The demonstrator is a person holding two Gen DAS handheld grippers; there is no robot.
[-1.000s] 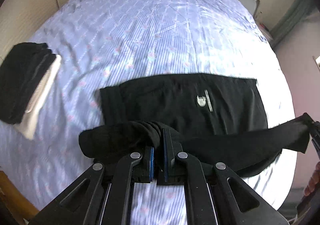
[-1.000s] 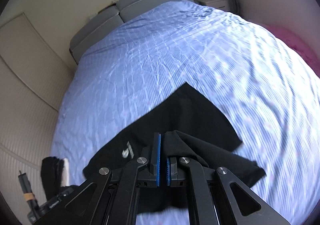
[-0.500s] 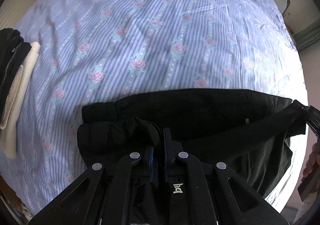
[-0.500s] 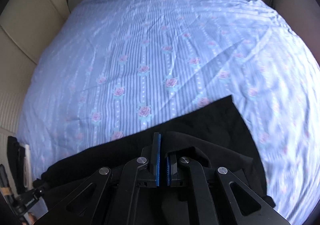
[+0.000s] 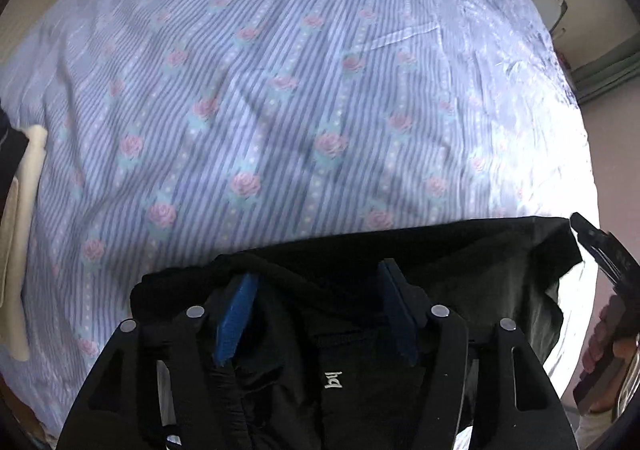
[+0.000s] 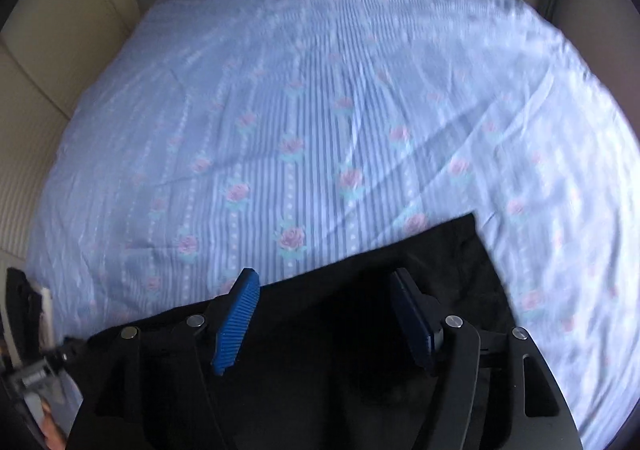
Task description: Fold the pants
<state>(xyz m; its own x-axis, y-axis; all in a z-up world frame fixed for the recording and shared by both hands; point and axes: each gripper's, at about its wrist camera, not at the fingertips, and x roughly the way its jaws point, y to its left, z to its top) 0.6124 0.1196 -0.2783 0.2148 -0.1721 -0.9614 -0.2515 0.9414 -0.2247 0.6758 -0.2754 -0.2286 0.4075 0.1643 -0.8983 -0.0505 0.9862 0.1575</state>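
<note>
1. Left wrist view, far left edge of the frame: we note a stack of folded clothes point(image 5: 18, 210), dark on top with a cream layer beside it, lying on the bed sheet point(image 5: 280, 90), well apart from the pants.
2. Centre and upper frame: the bed sheet is blue-striped with pink roses and shows light creases.
3. Lower centre: the left gripper point(image 5: 316, 298) has its blue-padded fingers point(image 5: 236, 314) spread wide, with nothing clamped between them. The black pants point(image 5: 400, 254) lie flat on the sheet directly under and between the fingers, a bunched edge at the left finger and a small white logo low in the frame.
4. Right edge: the pants' far end reaches the other gripper's tip, where a hand is partly visible; we cannot tell contact from this view.
5. Right wrist view, lower left corner: the other tool and the clothes stack appear only as slivers.
6. Lower centre: the right gripper point(image 6: 326, 302) also stands wide apart, gripping nothing; the pants point(image 6: 452, 262) spread beneath it, with a straight upper edge across the sheet point(image 6: 340, 90) and a square corner at right of centre.
</note>
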